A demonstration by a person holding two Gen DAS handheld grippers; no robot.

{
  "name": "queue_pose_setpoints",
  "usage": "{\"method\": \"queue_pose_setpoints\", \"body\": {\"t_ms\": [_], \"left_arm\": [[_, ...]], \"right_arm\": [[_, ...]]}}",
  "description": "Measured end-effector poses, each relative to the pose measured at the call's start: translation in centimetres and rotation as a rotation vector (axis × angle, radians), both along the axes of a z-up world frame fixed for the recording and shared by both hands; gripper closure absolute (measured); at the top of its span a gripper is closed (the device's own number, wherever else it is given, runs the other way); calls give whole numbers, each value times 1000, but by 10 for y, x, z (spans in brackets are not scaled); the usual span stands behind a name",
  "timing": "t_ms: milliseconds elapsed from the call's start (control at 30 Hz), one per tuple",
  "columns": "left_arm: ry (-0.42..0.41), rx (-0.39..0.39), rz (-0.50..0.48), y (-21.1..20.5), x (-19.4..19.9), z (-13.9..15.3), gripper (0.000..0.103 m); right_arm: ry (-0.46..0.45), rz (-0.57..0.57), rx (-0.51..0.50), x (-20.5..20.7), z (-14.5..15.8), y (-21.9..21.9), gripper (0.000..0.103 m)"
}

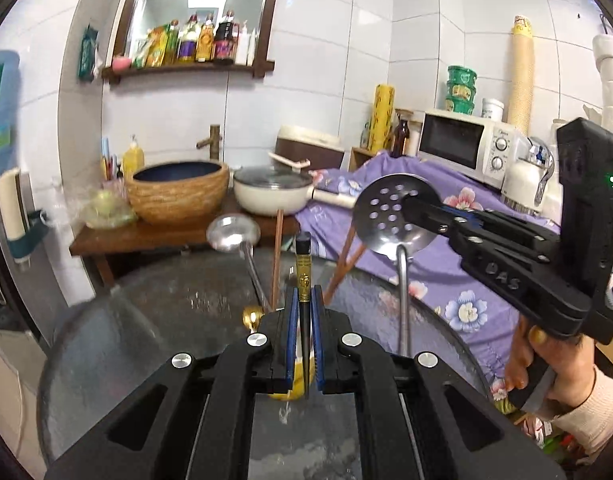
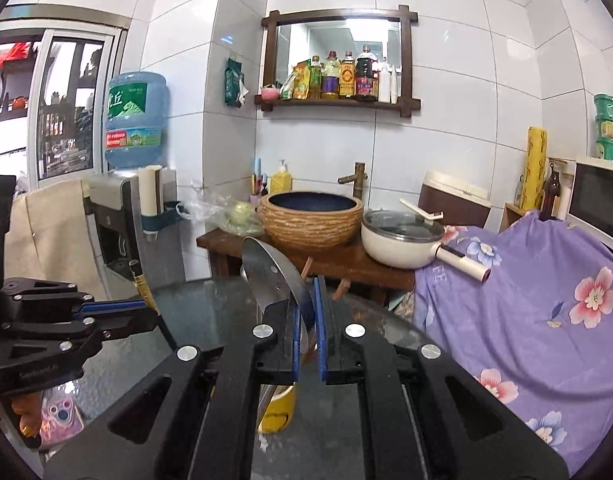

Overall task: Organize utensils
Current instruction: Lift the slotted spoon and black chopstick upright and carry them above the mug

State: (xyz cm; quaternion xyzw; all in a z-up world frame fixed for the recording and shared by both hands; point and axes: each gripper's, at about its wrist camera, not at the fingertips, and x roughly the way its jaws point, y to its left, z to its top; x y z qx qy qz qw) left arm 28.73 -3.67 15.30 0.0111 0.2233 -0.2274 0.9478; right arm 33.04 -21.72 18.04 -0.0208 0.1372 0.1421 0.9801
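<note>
Left gripper (image 1: 304,320) clamped on a black chopstick (image 1: 303,272), upright, directly above the yellow cup (image 1: 290,394) on the glass tabletop (image 1: 146,340). Right gripper (image 2: 308,312) pinching the slotted spoon (image 1: 394,210) by its bowl, handle hanging toward the same cup.
</note>
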Motion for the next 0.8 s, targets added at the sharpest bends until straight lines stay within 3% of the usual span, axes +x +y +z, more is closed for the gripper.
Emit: {"method": "queue_pose_setpoints", "body": {"t_ms": [233, 367, 567, 800], "left_arm": [[-95, 26, 21, -6, 9, 49, 97], [-93, -9, 28, -8, 29, 64, 97], [-126, -9, 76, -13, 60, 58, 97], [-68, -43, 97, -8, 90, 28, 97]], "right_arm": [[-64, -69, 11, 33, 38, 4, 96], [-88, -119, -2, 53, 46, 12, 96], [-156, -197, -85, 75, 39, 32, 96], [-228, -244, -125, 84, 25, 47, 96]]}}
